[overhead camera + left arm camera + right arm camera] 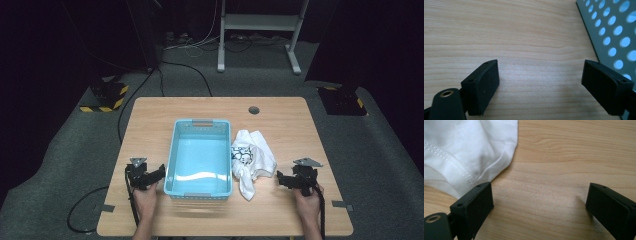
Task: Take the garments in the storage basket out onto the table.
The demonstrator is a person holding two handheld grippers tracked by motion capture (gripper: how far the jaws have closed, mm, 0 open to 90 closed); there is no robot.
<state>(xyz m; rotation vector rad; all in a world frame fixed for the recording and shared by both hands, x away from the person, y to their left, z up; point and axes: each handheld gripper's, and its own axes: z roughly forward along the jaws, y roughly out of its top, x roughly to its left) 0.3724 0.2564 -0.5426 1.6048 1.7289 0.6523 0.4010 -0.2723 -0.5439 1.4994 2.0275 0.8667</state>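
Two grippers rested on wooden table [150, 107]. Left gripper [159, 173] held beside blue basket [176, 145], jaws spread, nothing grasped. White garment [252, 157] crumpled just right of basket. Right gripper [279, 179] near garment, jaws spread, empty.

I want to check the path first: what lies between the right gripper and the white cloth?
Only bare wooden table. In the high view the right gripper points at the white cloth, a short gap apart; its own view shows open jaws beside the cloth's hem.
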